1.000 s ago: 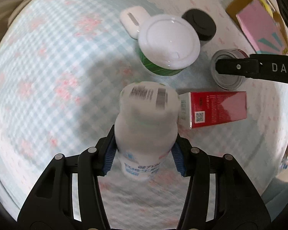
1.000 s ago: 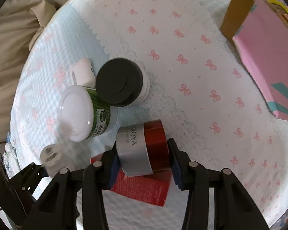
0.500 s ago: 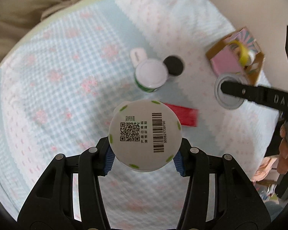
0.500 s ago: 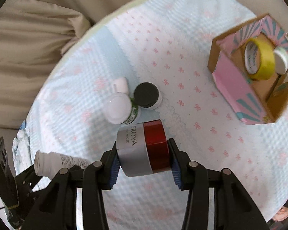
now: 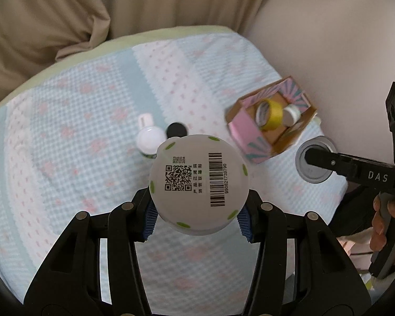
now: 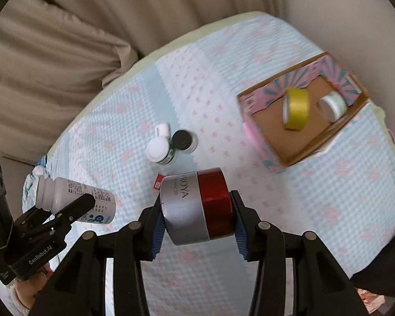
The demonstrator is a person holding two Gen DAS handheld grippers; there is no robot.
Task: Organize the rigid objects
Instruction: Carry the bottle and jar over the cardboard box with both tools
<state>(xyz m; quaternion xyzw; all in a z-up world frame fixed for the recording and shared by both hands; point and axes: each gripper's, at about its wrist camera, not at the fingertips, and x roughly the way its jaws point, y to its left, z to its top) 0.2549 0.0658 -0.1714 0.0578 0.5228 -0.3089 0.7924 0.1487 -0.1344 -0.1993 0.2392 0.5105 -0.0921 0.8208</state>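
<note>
My left gripper (image 5: 197,223) is shut on a white bottle (image 5: 198,184), its barcoded base facing the camera, held high above the bed. The bottle also shows in the right wrist view (image 6: 73,200). My right gripper (image 6: 196,230) is shut on a silver-and-red PROYA jar (image 6: 196,208), also held high; it shows in the left wrist view (image 5: 314,160). A pink open cardboard box (image 6: 289,137) holds a yellow tape roll (image 6: 296,109) and a small white roll (image 6: 331,106); the box shows at right in the left wrist view (image 5: 252,142).
On the patterned bed cover (image 6: 223,84) stand a white-lidded green jar (image 6: 160,151), a black-lidded jar (image 6: 183,139) and a small white case (image 6: 162,130). A red box (image 6: 158,184) peeks out behind the PROYA jar. Beige bedding (image 6: 52,65) and a wall lie beyond.
Both grippers have risen well above the bed with their loads. The objects on the cover look smaller, and the pink box has come further into both views.
</note>
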